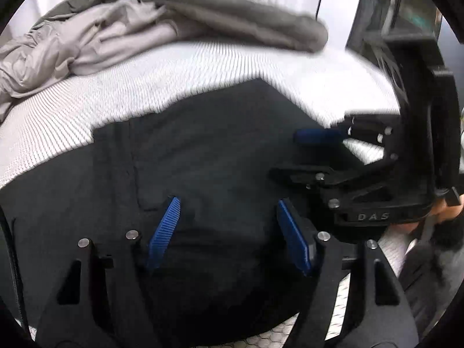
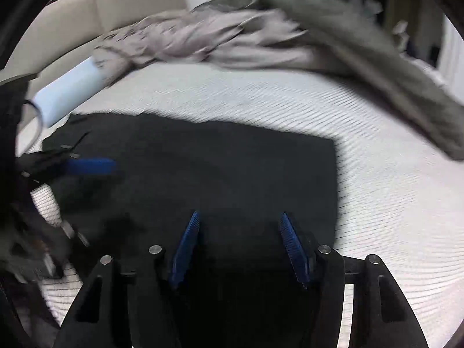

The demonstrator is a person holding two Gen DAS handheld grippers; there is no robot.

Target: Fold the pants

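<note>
The black pants lie folded flat on a white textured bed. My left gripper is open just above the pants, its blue pads apart with nothing between them. My right gripper shows at the right of the left wrist view, over the pants' right edge. In the right wrist view the pants form a dark rectangle on the bed. My right gripper is open above their near edge, holding nothing. The left gripper shows at the left, blurred.
A heap of grey and beige clothes lies at the far side of the bed, also in the right wrist view. A pale blue roll lies at the left. A beige headboard stands behind.
</note>
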